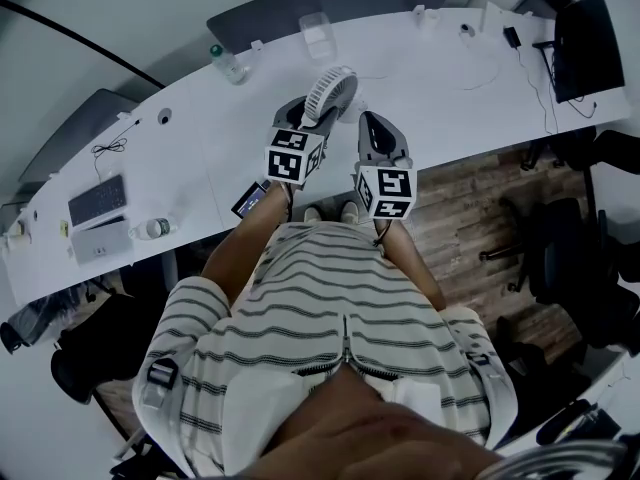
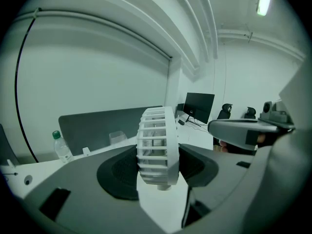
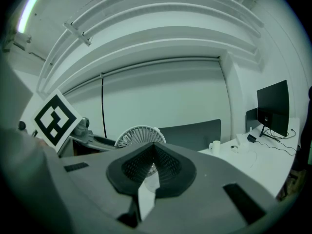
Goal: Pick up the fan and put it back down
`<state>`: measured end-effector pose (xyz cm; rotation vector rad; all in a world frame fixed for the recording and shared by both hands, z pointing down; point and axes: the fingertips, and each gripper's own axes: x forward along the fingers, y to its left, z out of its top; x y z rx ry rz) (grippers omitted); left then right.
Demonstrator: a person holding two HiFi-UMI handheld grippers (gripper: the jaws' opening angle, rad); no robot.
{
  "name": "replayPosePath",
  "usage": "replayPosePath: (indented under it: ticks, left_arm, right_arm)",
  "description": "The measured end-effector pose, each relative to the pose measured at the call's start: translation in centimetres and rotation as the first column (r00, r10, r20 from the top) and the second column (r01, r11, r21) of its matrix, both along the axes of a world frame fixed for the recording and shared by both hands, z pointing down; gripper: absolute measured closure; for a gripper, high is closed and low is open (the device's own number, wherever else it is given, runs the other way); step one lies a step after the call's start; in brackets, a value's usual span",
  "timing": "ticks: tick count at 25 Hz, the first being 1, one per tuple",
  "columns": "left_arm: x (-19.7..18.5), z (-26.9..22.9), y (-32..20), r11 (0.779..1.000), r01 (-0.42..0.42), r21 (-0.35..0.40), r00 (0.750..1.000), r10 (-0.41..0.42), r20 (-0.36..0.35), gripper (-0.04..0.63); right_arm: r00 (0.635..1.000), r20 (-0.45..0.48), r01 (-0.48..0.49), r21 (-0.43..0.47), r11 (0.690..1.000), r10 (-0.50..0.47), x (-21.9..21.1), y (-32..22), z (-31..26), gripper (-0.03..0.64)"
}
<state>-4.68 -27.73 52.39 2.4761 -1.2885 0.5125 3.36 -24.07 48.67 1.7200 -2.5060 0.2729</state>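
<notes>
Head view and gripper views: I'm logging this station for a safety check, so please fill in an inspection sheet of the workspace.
Surface: white curved desk.
Job's things: white fan, its head between the left jaws.
Clutter: water bottle, keyboard, clear container.
Grippers: left gripper shut on fan; right gripper shut, empty.
Cables: black cable trailing from the monitor across the desk.
Surroundings: grey divider panel, office chair, wood floor.

The round white slatted fan [image 1: 329, 93] stands between the left gripper's [image 1: 305, 115] jaws at the curved white table's [image 1: 440, 78] near edge. The right gripper [image 1: 372, 128] is just right of it, and a clear plastic bottle [image 1: 226, 64] stands behind-left.
</notes>
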Motion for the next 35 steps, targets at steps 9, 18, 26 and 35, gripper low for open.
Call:
replayPosePath:
  ticks: [9,18,26,35]
  left_arm:
    - [0.3,-2.4,1.9,0.996,0.032,0.082,0.999,-0.033,0.013,0.365]
    - [0.3,-3.9,3.2,0.985,0.098,0.140,0.995,-0.099,-0.003,0.365]
    - [-0.1,-5.4,3.7,0.969,0.137,0.205,0.991,-0.135,-0.027,0.365]
    - [0.0,-5.5,3.9,0.963,0.138,0.231,0.990,-0.137,-0.019,0.365]
  right_arm:
    - [1.000,-0.004,-0.006,0.014,1.000,0.006,0.0,0.0,-0.4,0.604]
    - [1.000,0.009,-0.007,0.012,1.000,0.006,0.0,0.2,-0.6,0.604]
    - [1.000,0.013,0.005,0.010,1.000,-0.005,-0.3,0.3,-0.7,0.604]
    - [1.000,0.005,0.008,0.014,1.000,-0.008,-0.3,0.3,-0.8,0.604]
